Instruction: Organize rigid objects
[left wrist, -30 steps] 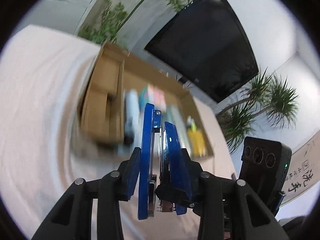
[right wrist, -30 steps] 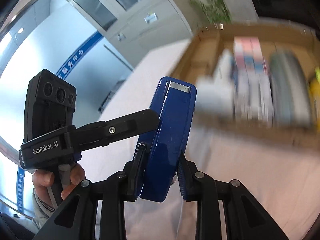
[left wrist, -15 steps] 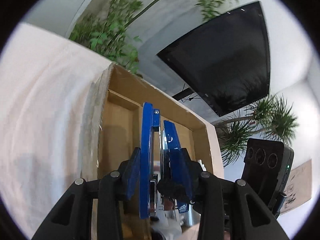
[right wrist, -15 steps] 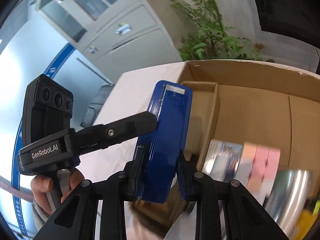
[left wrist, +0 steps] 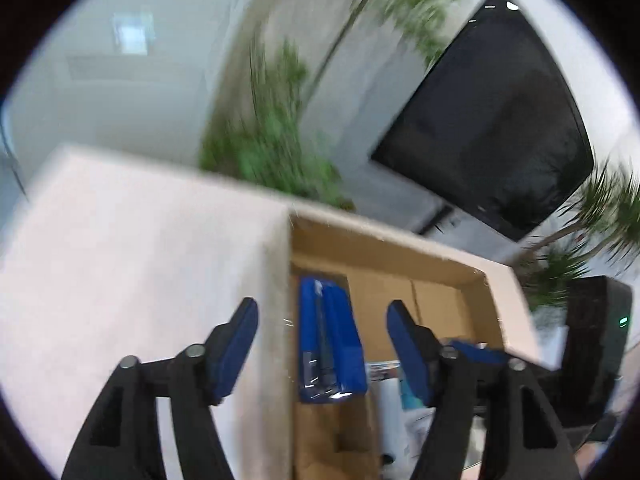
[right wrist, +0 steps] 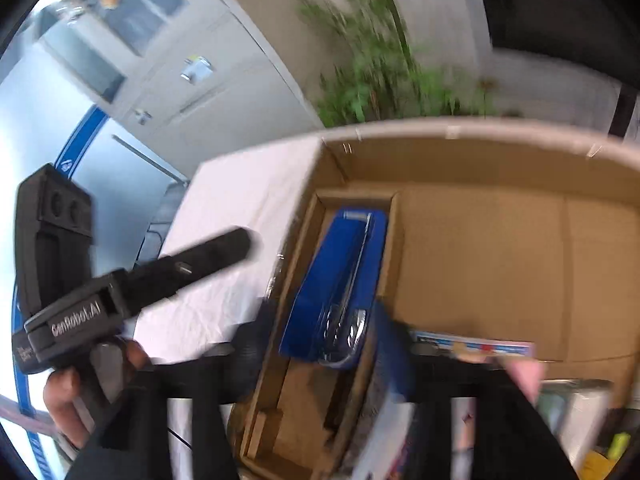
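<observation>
A blue stapler point(left wrist: 330, 344) lies in the narrow left compartment of an open cardboard box point(left wrist: 384, 240). It also shows in the right wrist view point(right wrist: 340, 284), resting in the same slot of the box point(right wrist: 480, 160). My left gripper point(left wrist: 322, 344) is open, its blue fingers point(left wrist: 236, 340) spread either side of the stapler, apart from it. My right gripper point(right wrist: 324, 344) is open, blurred, just behind the stapler's near end. The left gripper's body point(right wrist: 60, 264) shows at left in the right wrist view.
The box stands on a white cloth-covered table point(left wrist: 140, 260). Its wider section holds a colourful flat pack point(right wrist: 472, 348), a pink item and a silver can, all blurred. A black screen point(left wrist: 492, 128) and plants point(left wrist: 272, 152) stand behind.
Both grippers held the stapler over the box; both have opened and let it go. It now lies in the left compartment. The grippers have pulled back a little.
</observation>
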Demonstrator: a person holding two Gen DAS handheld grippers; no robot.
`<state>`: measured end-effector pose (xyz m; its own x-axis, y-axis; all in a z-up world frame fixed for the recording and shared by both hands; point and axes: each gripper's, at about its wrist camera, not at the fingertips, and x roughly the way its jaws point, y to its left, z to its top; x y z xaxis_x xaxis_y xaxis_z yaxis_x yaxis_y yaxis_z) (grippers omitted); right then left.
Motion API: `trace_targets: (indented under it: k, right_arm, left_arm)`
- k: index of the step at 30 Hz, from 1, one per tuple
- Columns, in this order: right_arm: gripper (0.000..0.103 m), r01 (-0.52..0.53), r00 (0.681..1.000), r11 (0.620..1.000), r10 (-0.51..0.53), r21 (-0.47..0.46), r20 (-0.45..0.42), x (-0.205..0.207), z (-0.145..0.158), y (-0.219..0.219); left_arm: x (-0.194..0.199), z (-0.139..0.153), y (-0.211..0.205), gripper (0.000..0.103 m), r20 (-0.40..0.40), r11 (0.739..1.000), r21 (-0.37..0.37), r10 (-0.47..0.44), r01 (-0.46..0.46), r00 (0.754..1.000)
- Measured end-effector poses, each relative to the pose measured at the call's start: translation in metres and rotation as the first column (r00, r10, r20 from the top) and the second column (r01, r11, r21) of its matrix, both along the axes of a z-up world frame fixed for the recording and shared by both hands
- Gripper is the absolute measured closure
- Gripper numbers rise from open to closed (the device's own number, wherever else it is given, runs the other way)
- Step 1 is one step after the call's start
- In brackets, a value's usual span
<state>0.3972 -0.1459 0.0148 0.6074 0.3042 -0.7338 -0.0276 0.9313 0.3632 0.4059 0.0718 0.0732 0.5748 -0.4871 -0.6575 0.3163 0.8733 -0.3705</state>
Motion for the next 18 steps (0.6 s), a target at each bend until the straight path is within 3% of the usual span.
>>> trace_targets:
  k: [1, 3, 5, 7, 10, 14, 18]
  right_arm:
    - [0.001, 0.012, 0.998, 0.999, -0.01, -0.04, 0.068, -0.023, 0.012, -0.002]
    - [0.001, 0.042, 0.982, 0.99, -0.016, -0.137, 0.186, -0.071, 0.027, -0.003]
    - [0.001, 0.079, 0.964, 0.974, -0.021, -0.211, 0.264, -0.122, 0.028, -0.006]
    - [0.001, 0.127, 0.944, 0.953, -0.031, -0.274, 0.33, -0.174, 0.017, -0.006]
    - [0.001, 0.197, 0.933, 0.924, -0.073, -0.328, 0.354, -0.244, -0.014, -0.012]
    - [0.001, 0.262, 0.929, 0.908, -0.146, -0.328, 0.339, -0.305, -0.047, -0.027]
    - [0.001, 0.298, 0.925, 0.885, -0.175, -0.358, 0.337, -0.35, -0.062, -0.045]
  left_arm:
    - [-0.027, 0.017, 0.003, 0.024, 0.077, 0.997, 0.061, 0.035, -0.04, 0.996]
    - [-0.079, 0.04, 0.004, 0.02, 0.213, 0.981, 0.159, 0.077, -0.113, 0.974]
    - [-0.13, 0.047, -0.003, 0.012, 0.301, 0.955, 0.235, 0.103, -0.178, 0.948]
    - [-0.183, 0.037, -0.02, 0.012, 0.344, 0.938, 0.283, 0.095, -0.2, 0.934]
    - [-0.234, 0.009, -0.043, 0.012, 0.339, 0.943, 0.265, 0.107, -0.204, 0.935]
    - [-0.287, -0.04, -0.083, 0.012, 0.246, 0.959, 0.224, 0.116, -0.173, 0.962]
    - [-0.322, -0.055, -0.114, 0.012, 0.228, 0.972, 0.183, 0.104, -0.147, 0.968]
